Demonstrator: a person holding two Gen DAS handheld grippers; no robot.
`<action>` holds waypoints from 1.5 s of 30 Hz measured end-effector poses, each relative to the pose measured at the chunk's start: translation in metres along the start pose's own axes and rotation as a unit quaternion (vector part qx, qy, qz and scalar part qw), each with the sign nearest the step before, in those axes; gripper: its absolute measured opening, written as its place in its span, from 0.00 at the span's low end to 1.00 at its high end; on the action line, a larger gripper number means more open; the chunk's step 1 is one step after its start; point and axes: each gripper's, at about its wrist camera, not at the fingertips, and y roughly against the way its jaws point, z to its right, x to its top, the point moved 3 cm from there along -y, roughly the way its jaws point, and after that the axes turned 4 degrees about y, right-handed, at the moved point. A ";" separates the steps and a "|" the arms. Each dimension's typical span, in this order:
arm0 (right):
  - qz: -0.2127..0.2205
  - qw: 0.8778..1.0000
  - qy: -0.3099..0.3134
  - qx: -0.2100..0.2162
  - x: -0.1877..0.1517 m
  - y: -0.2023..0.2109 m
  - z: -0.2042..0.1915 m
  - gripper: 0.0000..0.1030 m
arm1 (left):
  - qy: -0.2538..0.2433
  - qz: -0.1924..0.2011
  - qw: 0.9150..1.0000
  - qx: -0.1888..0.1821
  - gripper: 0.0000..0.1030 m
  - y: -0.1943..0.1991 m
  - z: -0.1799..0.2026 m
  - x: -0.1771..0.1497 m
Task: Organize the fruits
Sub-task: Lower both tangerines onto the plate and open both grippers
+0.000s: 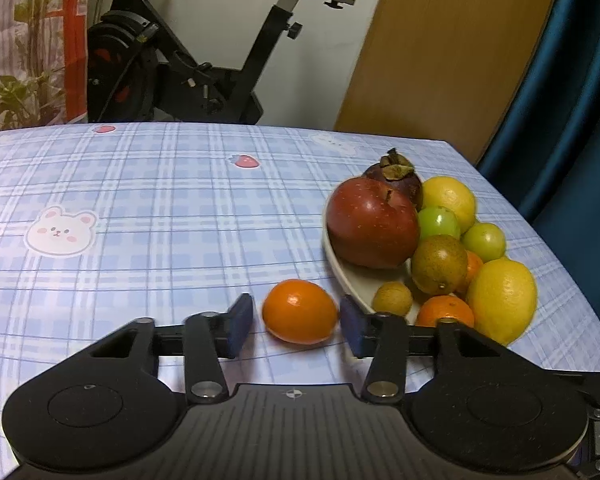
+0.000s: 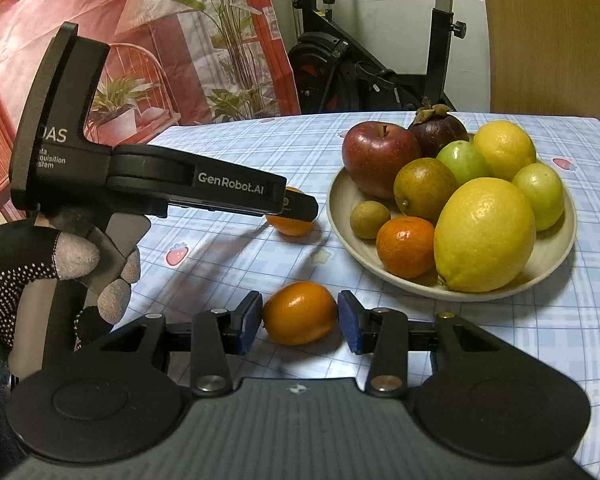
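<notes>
my left gripper [image 1: 296, 322] straddles a small orange [image 1: 299, 311], pads clear. right gripper [image 2: 299, 320] clamps another orange [image 2: 299, 313], bottom centre. plate [image 2: 340, 216] upper right.

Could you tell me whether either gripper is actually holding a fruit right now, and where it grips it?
The right gripper clamps a small orange fruit by its two sides, on the tablecloth. The left gripper only straddles another small orange; gaps show beside both pads.

black exercise bike [image 1: 172, 60] behind the table; plant-print curtain [image 2: 148, 40] beside it.
</notes>
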 end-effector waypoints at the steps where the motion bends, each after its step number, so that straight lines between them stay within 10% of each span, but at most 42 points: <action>1: 0.000 1.000 0.000 0.000 0.000 0.000 0.000 0.43 | -0.002 0.000 1.000 0.002 0.44 0.000 0.001 0.000; 17: 0.057 0.998 0.004 -0.014 0.013 0.033 0.004 0.43 | -0.037 0.043 0.998 -0.032 0.43 0.053 0.020 0.006; 26: 0.125 0.988 -0.002 -0.089 0.034 0.070 0.050 0.43 | -0.045 0.053 0.996 -0.051 0.43 0.039 0.050 0.017; 45: 0.080 0.986 -0.077 -0.125 0.019 0.040 0.125 0.43 | -0.063 0.023 0.997 -0.030 0.43 0.000 0.055 0.017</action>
